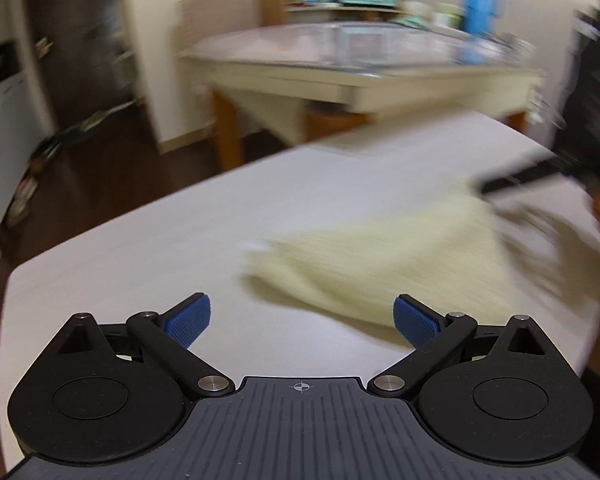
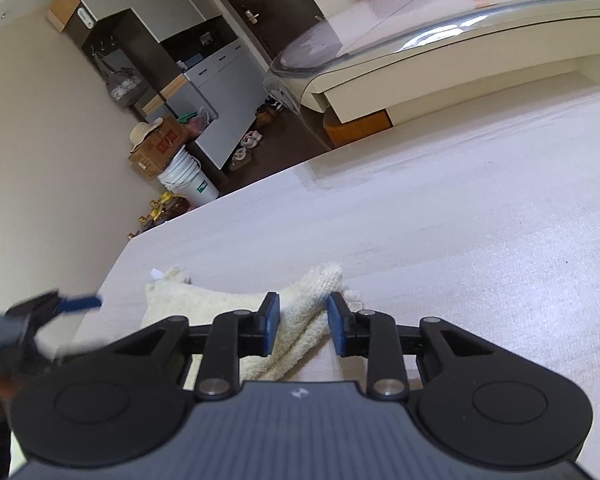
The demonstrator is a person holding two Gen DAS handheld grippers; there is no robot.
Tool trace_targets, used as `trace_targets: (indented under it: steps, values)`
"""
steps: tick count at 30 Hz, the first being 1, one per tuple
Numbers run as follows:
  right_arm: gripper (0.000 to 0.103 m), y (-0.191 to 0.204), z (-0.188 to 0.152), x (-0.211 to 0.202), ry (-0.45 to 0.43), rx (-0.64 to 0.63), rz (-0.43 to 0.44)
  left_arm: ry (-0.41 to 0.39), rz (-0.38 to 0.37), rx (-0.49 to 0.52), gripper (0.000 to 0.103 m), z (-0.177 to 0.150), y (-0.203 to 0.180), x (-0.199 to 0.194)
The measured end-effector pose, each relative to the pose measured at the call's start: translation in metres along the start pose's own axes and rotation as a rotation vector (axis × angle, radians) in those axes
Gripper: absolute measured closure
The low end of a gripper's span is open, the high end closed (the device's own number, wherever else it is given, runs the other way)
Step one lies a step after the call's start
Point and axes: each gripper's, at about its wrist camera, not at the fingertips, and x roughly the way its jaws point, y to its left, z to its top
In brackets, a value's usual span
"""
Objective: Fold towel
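Right wrist view, lower centre: right gripper point(image 2: 303, 322) has a bunched ridge of the cream towel point(image 2: 204, 304) between its blue pads point(image 2: 271, 322); whether they pinch it or merely straddle it, cannot tell. Left wrist view: left gripper point(image 1: 302, 318) spread wide, nothing between the fingers. Just beyond it, centre-right, the towel point(image 1: 380, 264) lies crumpled on the pale table point(image 1: 140, 240). Judgement: soft, light, limp terry; it will sag and bunch. Best taken at corners or hem.

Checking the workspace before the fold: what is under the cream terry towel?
Only the pale grey table top shows beneath and around the cream terry towel. Anything flat beneath its bunched folds would be covered and cannot be seen.
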Motion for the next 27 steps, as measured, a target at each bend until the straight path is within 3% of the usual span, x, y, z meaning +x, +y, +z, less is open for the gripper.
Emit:
trace_targets:
  steps: [1,2,6,9,11,13,18,27]
  values:
    - [0.090,0.000,0.000,0.000,-0.007,0.000,0.004,-0.012,-0.002,0.037,0.002,-0.001,-0.017,-0.004]
    - [0.091,0.000,0.000,0.000,-0.010,0.003,0.007,-0.025,-0.005,0.073,0.002,-0.003,-0.033,-0.007]
    - [0.092,-0.001,0.002,0.000,-0.014,0.018,0.020,-0.049,0.049,0.158,0.002,-0.005,-0.083,-0.003]
    - [0.092,0.000,0.002,-0.002,-0.025,0.024,0.032,-0.044,0.117,0.141,0.003,-0.006,-0.100,0.009]
    - [0.092,0.002,0.003,-0.003,-0.027,0.027,0.040,-0.039,0.136,0.115,0.013,-0.004,-0.103,0.015]
    - [0.092,0.002,0.003,-0.003,-0.028,0.025,0.045,-0.035,0.196,0.113,0.037,-0.002,-0.109,0.026]
    - [0.092,0.001,0.006,-0.002,-0.035,0.033,0.054,-0.046,0.266,0.152,0.035,0.002,-0.112,0.030]
    - [0.092,0.002,0.008,-0.002,-0.054,0.023,0.055,-0.040,0.328,0.289,0.044,-0.001,-0.119,0.010]
